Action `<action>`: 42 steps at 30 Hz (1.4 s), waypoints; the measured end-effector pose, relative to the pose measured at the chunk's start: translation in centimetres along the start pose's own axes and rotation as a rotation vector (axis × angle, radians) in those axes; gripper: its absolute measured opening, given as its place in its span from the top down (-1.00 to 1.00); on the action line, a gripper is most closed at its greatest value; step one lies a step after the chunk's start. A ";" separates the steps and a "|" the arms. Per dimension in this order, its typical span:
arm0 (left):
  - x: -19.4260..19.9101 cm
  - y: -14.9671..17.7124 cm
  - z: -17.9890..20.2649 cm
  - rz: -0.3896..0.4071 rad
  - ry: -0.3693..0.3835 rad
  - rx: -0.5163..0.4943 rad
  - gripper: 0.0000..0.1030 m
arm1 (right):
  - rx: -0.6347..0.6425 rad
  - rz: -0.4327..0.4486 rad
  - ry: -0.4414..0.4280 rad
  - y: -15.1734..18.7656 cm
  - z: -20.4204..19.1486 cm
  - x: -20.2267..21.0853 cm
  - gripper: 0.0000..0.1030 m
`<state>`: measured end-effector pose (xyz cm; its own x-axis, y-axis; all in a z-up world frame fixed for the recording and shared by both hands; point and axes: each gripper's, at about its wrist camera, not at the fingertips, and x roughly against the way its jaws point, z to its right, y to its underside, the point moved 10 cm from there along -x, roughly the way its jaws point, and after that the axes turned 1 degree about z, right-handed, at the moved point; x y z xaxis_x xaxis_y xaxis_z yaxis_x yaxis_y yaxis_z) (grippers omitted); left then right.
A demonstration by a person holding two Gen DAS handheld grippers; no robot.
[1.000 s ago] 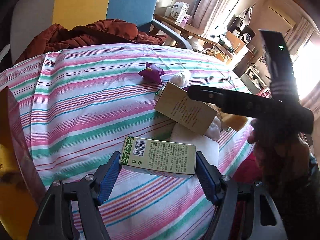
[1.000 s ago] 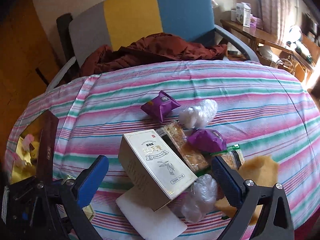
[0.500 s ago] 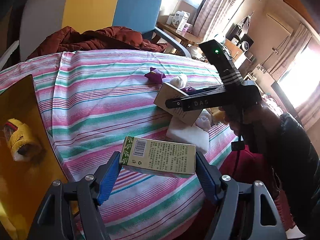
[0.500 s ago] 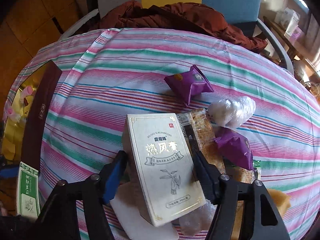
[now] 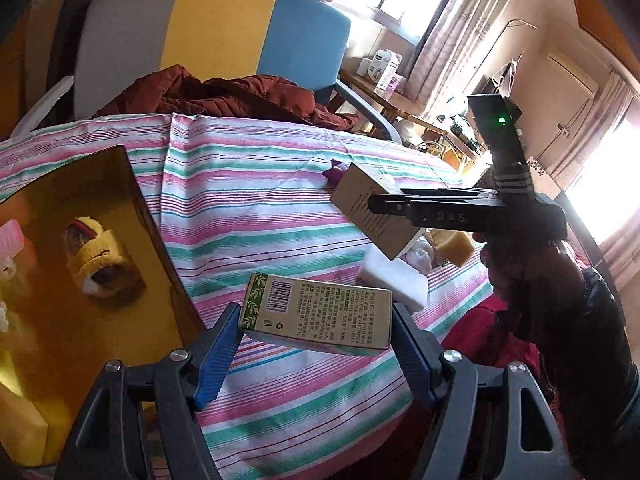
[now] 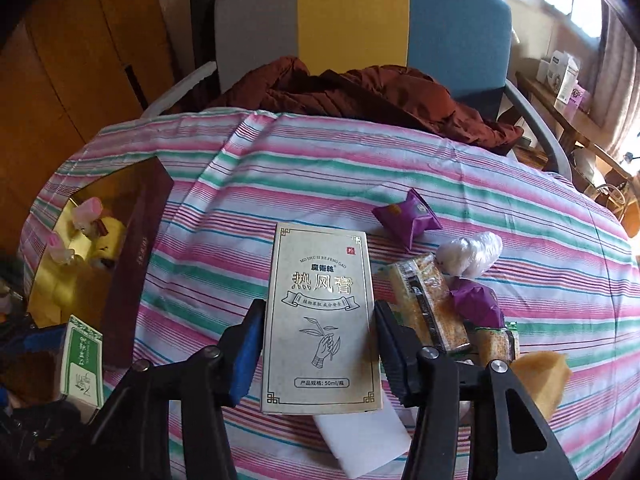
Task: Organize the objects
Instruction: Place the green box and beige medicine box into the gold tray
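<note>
At the far left of the striped tablecloth [image 6: 320, 168] stood an open gift box [image 6: 136, 248] with a gold lining, holding a pink item [image 6: 90, 208] and a yellow knitted toy [image 5: 94, 256]. Just right of it, the left gripper [image 5: 316, 336] held a green-trimmed carton [image 5: 320, 312] lengthwise, its blue fingers [image 5: 218, 354] pressed against the carton's two ends, raised above the cloth near the table's front edge. Further right, the right gripper [image 6: 318, 340] pinched a pale gold carton [image 6: 320, 320] by its long sides, clear of the cloth and above a white sponge block [image 6: 360, 440]. To the right of that carton lay two cracker packets [image 6: 424, 300], touching one another, with two purple snack packets [image 6: 406, 218] and a clear plastic bundle [image 6: 470, 254] close by. A yellow sponge [image 6: 540, 376] sat at the far right. A rust-coloured jacket [image 6: 360, 92] lay on the chair [image 6: 352, 20] behind the table.
</note>
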<state>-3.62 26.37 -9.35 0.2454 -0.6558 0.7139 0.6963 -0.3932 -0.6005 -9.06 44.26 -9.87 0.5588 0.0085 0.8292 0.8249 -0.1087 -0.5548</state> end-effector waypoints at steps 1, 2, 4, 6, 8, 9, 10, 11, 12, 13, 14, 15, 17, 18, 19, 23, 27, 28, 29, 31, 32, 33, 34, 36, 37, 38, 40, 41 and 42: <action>0.5 0.0 -0.6 0.008 -0.009 0.013 -0.43 | 0.002 0.014 -0.012 -0.2 -0.9 0.4 -0.04; 1.0 0.0 -1.3 0.017 -0.018 0.029 -0.43 | 0.004 0.028 -0.027 -0.4 -1.8 0.8 -0.04; 2.1 0.1 -2.8 0.034 -0.036 0.061 -0.43 | 0.011 0.050 -0.057 -0.7 -3.8 1.5 -0.04; 3.4 0.3 -4.6 0.053 -0.059 0.100 -0.43 | 0.026 0.072 -0.090 -1.1 -6.0 2.0 -0.04; 5.0 0.4 -6.5 0.081 -0.086 0.136 -0.43 | 0.042 0.089 -0.124 -1.4 -8.3 2.4 -0.04; 5.8 0.5 -7.5 0.095 -0.099 0.154 -0.43 | 0.053 0.097 -0.140 -1.6 -9.6 2.5 -0.04; 6.7 0.5 -8.5 0.110 -0.114 0.172 -0.43 | 0.064 0.103 -0.157 -1.7 -10.9 2.6 -0.04; 7.6 0.7 -9.6 0.127 -0.132 0.191 -0.43 | 0.075 0.107 -0.175 -1.8 -12.1 2.6 -0.04; 8.4 0.8 -10.6 0.141 -0.150 0.210 -0.43 | 0.088 0.109 -0.193 -1.8 -13.4 2.6 -0.04; 9.2 0.9 -11.7 0.155 -0.167 0.229 -0.43 | 0.101 0.110 -0.212 -1.8 -14.6 2.7 -0.04; 9.9 1.1 -12.8 0.167 -0.186 0.248 -0.43 | 0.114 0.110 -0.232 -1.8 -15.9 2.7 -0.04; 10.7 1.4 -13.8 0.177 -0.204 0.266 -0.43 | 0.127 0.111 -0.250 -1.8 -17.3 2.7 -0.04; 12.0 1.9 -15.9 0.196 -0.242 0.297 -0.43 | 0.156 0.109 -0.286 -1.6 -19.7 2.9 -0.04; 12.6 2.1 -16.8 0.203 -0.258 0.310 -0.43 | 0.171 0.107 -0.300 -1.5 -20.9 2.9 -0.04; 13.1 2.4 -17.7 0.209 -0.274 0.323 -0.43 | 0.184 0.104 -0.311 -1.3 -22.0 2.8 -0.04; 14.9 3.4 -20.9 0.227 -0.336 0.363 -0.44 | 0.221 0.078 -0.338 -0.7 -25.8 1.9 -0.04; 15.7 3.4 -23.8 0.235 -0.391 0.391 -0.44 | 0.217 0.040 -0.331 -0.2 -28.3 0.1 -0.04; 15.7 3.5 -24.3 0.232 -0.397 0.396 -0.44 | 0.211 0.031 -0.330 -0.2 -28.8 -0.3 -0.04; 15.6 3.5 -24.9 0.228 -0.405 0.397 -0.44 | 0.204 0.022 -0.331 -0.2 -29.2 -0.8 -0.04; 15.2 3.7 -25.8 0.211 -0.434 0.400 -0.45 | 0.190 0.006 -0.329 -0.6 -30.0 -1.7 -0.04; 14.9 3.9 -26.3 0.197 -0.450 0.403 -0.45 | 0.181 -0.001 -0.330 -0.9 -30.4 -2.2 -0.04; 14.8 4.1 -26.8 0.191 -0.466 0.411 -0.45 | 0.169 -0.010 -0.332 -1.1 -30.7 -2.6 -0.05; 14.6 4.2 -27.3 0.187 -0.483 0.419 -0.47 | 0.151 -0.015 -0.334 -1.5 -31.1 -3.0 -0.06; 14.1 4.5 -27.9 0.171 -0.497 0.428 -0.50 | 0.103 -0.018 -0.359 -2.2 -31.8 -3.8 -0.09; 14.0 4.6 -28.1 0.171 -0.494 0.436 -0.56 | 0.081 -0.025 -0.381 -2.5 -32.1 -4.1 -0.09; 13.9 4.7 -28.2 0.172 -0.493 0.440 -0.61 | 0.062 -0.030 -0.393 -2.7 -32.4 -4.4 -0.09; 13.6 5.1 -28.4 0.156 -0.498 0.439 -0.61 | 0.054 -0.035 -0.399 -2.8 -32.8 -4.7 -0.09; 13.4 5.3 -28.5 0.148 -0.498 0.441 -0.61 | 0.063 -0.036 -0.396 -2.6 -33.0 -4.7 -0.09; 13.4 5.6 -28.6 0.145 -0.499 0.444 -0.61 | 0.073 -0.039 -0.391 -2.3 -33.0 -4.7 -0.09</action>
<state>-15.76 -3.03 -13.43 0.5646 -0.2646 0.7818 0.8174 0.0479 -0.5741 -16.39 11.66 -10.26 0.5057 0.3907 0.7691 0.8421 -0.0301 -0.5384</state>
